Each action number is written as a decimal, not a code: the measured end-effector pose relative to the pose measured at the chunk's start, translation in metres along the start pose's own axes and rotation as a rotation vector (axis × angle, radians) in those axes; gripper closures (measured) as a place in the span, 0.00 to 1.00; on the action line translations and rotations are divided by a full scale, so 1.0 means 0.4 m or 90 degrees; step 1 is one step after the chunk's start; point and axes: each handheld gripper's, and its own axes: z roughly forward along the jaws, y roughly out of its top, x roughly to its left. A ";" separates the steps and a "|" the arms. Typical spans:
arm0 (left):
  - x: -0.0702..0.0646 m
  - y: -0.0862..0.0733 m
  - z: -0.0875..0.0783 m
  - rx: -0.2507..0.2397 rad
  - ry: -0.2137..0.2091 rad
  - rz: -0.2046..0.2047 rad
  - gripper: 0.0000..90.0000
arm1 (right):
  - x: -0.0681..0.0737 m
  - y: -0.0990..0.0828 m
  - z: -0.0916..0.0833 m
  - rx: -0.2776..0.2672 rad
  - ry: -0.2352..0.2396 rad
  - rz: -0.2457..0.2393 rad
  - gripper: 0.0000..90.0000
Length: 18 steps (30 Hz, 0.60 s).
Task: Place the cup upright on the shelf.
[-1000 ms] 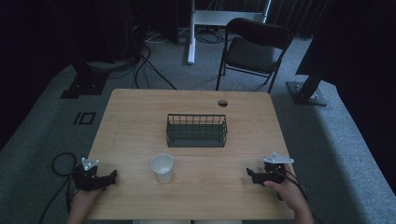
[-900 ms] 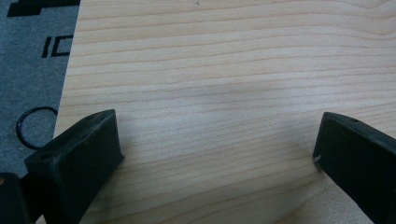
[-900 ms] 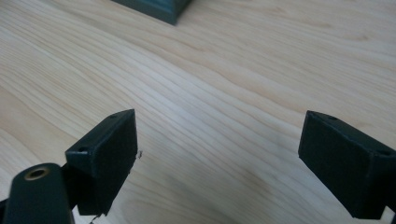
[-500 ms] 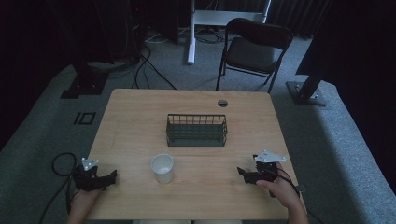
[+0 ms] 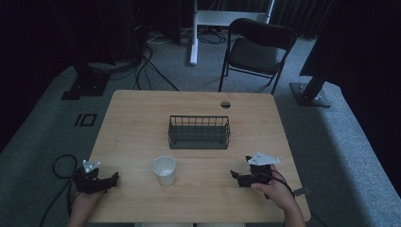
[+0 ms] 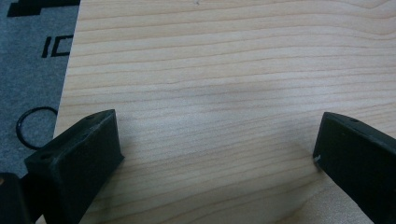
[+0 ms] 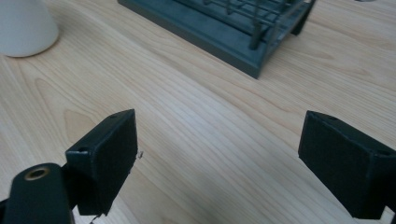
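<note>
The small white paper cup (image 5: 164, 170), judged light and crushable, best taken by its sides, was set before the dark wire basket (image 5: 199, 132); left gripper (image 5: 112, 178) and right gripper (image 5: 236, 176) were held wide apart, empty

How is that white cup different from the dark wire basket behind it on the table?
The white cup is round, solid-walled and pale; the wire basket is rectangular, dark, with walls of thin bars you can see through. The cup is much narrower than the long basket. The cup stands nearer the person, between the left tool and right tool; the basket sits at mid-table. Both stand upright, open-topped, untouched, and look empty.
</note>
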 end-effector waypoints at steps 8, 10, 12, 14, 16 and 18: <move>0.000 0.000 0.000 0.000 0.000 0.000 0.01 | 0.036 0.012 0.035 0.004 0.022 -0.017 0.13; 0.000 0.000 0.000 0.000 0.000 0.000 0.01 | 0.044 0.013 0.043 0.005 0.028 -0.019 0.13; 0.000 0.000 0.000 0.000 0.000 0.000 0.01 | 0.053 0.015 0.051 0.005 0.035 -0.023 0.13; 0.000 0.000 0.000 0.000 0.000 0.000 0.01 | 0.061 0.018 0.058 0.004 0.040 -0.025 0.13; 0.000 0.000 0.000 0.000 0.000 0.000 0.01 | 0.068 0.021 0.064 0.005 0.044 -0.030 0.13; 0.000 0.000 0.000 0.000 0.000 0.000 0.01 | 0.072 0.022 0.067 0.004 0.047 -0.031 0.13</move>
